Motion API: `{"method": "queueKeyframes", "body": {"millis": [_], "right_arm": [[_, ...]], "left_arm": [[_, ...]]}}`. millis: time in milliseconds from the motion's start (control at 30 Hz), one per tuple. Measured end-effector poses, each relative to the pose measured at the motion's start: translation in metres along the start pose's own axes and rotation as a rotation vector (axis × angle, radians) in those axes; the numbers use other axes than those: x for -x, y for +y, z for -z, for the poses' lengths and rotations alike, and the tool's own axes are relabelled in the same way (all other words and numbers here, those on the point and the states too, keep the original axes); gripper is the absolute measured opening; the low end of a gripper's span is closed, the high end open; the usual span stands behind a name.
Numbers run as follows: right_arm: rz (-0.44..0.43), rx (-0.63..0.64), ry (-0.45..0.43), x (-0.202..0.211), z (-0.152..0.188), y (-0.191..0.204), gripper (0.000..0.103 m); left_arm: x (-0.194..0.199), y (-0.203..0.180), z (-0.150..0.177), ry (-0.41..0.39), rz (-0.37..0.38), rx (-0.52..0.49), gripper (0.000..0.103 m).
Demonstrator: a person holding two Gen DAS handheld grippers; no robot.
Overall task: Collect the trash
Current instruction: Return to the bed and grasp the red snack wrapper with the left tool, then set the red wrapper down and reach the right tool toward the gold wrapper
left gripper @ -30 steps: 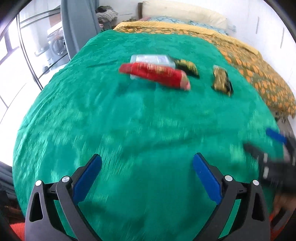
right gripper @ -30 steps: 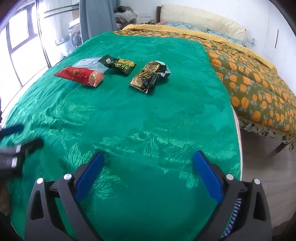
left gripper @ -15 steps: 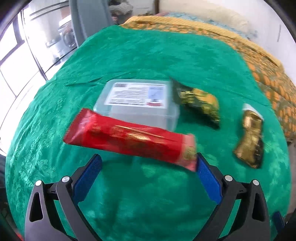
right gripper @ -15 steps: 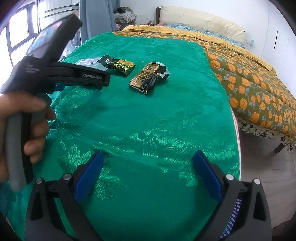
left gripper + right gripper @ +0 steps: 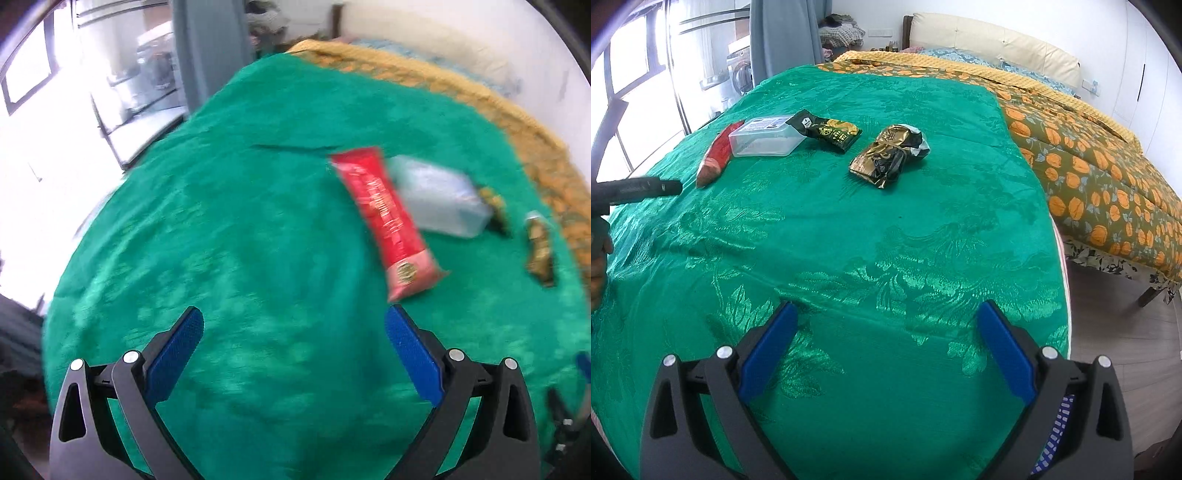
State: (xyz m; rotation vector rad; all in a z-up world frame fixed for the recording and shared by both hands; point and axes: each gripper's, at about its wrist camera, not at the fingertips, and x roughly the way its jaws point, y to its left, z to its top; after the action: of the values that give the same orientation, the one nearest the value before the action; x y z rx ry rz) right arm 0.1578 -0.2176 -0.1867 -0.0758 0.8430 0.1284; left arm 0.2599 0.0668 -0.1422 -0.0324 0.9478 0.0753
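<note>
My left gripper (image 5: 293, 328) and right gripper (image 5: 888, 323) look alike: black, angular plastic frames with triangular cut-outs, silver screw heads at the joints, and flat blue pads lining the fingers (image 5: 768, 345). I see bare skin at the far left edge.

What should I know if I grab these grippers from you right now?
Left hand-held gripper: open, empty, hovering near the red wrapper.
Right hand-held gripper: open, empty, over the near part of the green bedspread.
Trash on the bedspread: the red wrapper beside the clear plastic box, a dark green snack packet leaning on that box, and a crumpled gold-black wrapper lying apart.
Done: nothing picked up.
Left: all of it. No bin is in view.
</note>
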Motion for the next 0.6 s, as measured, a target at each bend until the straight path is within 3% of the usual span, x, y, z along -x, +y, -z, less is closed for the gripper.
{"method": "queueKeyframes", "body": {"millis": [100, 267, 367, 400, 467, 600], "right_arm": [[0.002, 0.001, -0.001, 0.000, 0.000, 0.000, 0.095], [-0.003, -0.003, 0.001, 0.000, 0.000, -0.001, 0.095], [-0.003, -0.004, 0.001, 0.000, 0.000, -0.001, 0.095], [-0.004, -0.004, 0.002, 0.000, 0.000, -0.001, 0.095], [-0.005, -0.005, 0.002, 0.001, 0.000, -0.001, 0.095], [-0.005, -0.005, 0.001, 0.001, 0.000, -0.001, 0.095]], "left_arm": [[-0.002, -0.022, -0.012, -0.014, 0.085, -0.025, 0.097], [-0.030, -0.041, -0.032, -0.001, 0.049, -0.005, 0.095], [-0.042, -0.041, -0.035, 0.022, 0.045, 0.017, 0.074], [-0.038, -0.040, -0.034, 0.004, 0.047, 0.006, 0.053], [-0.032, -0.040, -0.030, 0.006, 0.072, -0.032, 0.026], [-0.010, -0.035, -0.010, 0.044, 0.101, -0.113, 0.025]]}}
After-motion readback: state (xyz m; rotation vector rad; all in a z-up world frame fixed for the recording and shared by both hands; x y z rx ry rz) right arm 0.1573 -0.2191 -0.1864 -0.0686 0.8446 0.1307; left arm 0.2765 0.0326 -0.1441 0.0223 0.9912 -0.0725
